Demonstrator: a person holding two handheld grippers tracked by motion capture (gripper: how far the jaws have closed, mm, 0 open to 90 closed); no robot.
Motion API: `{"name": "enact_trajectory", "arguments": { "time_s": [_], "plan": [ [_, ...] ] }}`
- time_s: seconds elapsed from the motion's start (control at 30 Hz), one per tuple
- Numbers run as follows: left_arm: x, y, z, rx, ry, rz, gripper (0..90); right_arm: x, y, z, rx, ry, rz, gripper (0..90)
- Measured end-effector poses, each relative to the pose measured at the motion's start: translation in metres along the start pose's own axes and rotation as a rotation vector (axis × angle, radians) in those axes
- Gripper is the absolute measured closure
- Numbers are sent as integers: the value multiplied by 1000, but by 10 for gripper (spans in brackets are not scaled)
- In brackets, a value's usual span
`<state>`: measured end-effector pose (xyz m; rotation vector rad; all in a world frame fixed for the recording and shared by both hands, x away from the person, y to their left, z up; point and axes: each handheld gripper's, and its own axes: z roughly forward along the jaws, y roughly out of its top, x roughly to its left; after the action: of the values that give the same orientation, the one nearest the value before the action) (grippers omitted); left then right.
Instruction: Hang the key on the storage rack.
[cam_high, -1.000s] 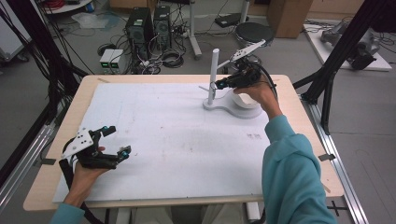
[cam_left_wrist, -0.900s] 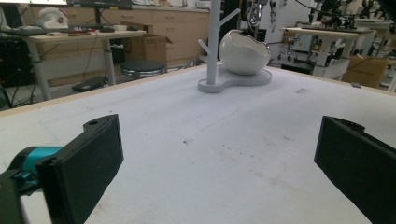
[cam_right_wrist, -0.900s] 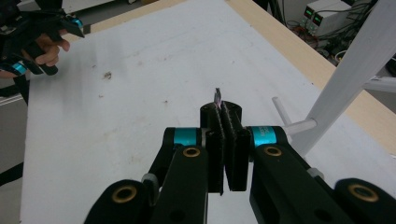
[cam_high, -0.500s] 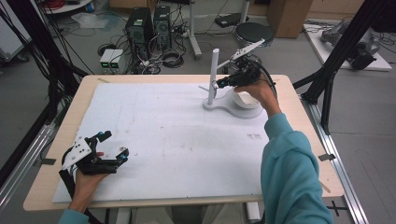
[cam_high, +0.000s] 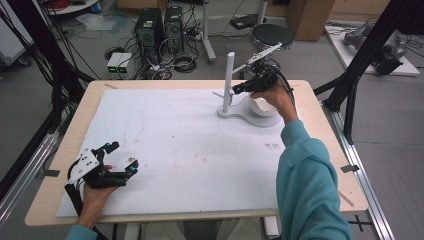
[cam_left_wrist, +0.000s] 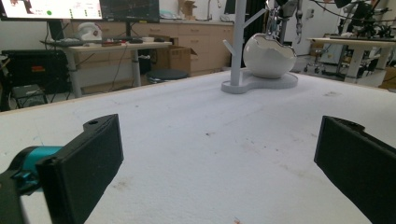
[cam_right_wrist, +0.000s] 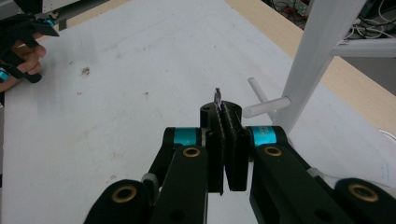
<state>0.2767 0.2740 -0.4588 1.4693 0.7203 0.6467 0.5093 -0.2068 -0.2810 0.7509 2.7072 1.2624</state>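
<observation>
A white stand with a tall post (cam_high: 228, 80) and short side pegs sits at the far right of the table, with a white egg-shaped bowl (cam_high: 262, 106) on its base. My right gripper (cam_high: 235, 89) hovers right beside the post at peg height. Its jaws are shut (cam_right_wrist: 224, 112) on a thin dark piece (cam_right_wrist: 217, 95) whose tip sticks out close to a white peg (cam_right_wrist: 264, 107). My left gripper (cam_high: 123, 155) rests open on the white mat near the front left, with nothing between its jaws (cam_left_wrist: 224, 140). From there the stand's post (cam_left_wrist: 239, 42) and bowl (cam_left_wrist: 268, 56) appear far off.
A white foam mat (cam_high: 190, 145) covers most of the wooden table (cam_high: 320, 150). Black frame struts (cam_high: 350, 85) stand at the right edge and more at the left. Computers and cables lie on the floor beyond the far edge.
The left hand has drifted slightly toward the front edge with its jaws still open. The right gripper has stayed beside the post, still shut.
</observation>
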Motion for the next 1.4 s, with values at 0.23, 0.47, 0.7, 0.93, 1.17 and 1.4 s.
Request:
{"name": "enact_trajectory", "arguments": {
  "time_s": [0.23,0.47,0.7,0.93,1.17,1.4],
  "plan": [
    [0,0,-1,-4,4,-1,17,-6,-2,1,-16,-5,22,887],
    [-1,0,-1,-6,3,1,17,-10,-4,3,-12,-5,34,887],
    [0,-1,-1,-9,4,-1,17,-16,-5,6,-26,-1,39,887],
    [0,-1,-1,-9,3,-2,17,-23,-8,8,-33,2,46,887],
    [0,-1,-1,-11,6,-4,17,-27,-9,12,-43,8,32,886],
    [0,-1,-1,-10,2,-1,17,-28,-10,13,-26,-4,23,874]
  ]
}}
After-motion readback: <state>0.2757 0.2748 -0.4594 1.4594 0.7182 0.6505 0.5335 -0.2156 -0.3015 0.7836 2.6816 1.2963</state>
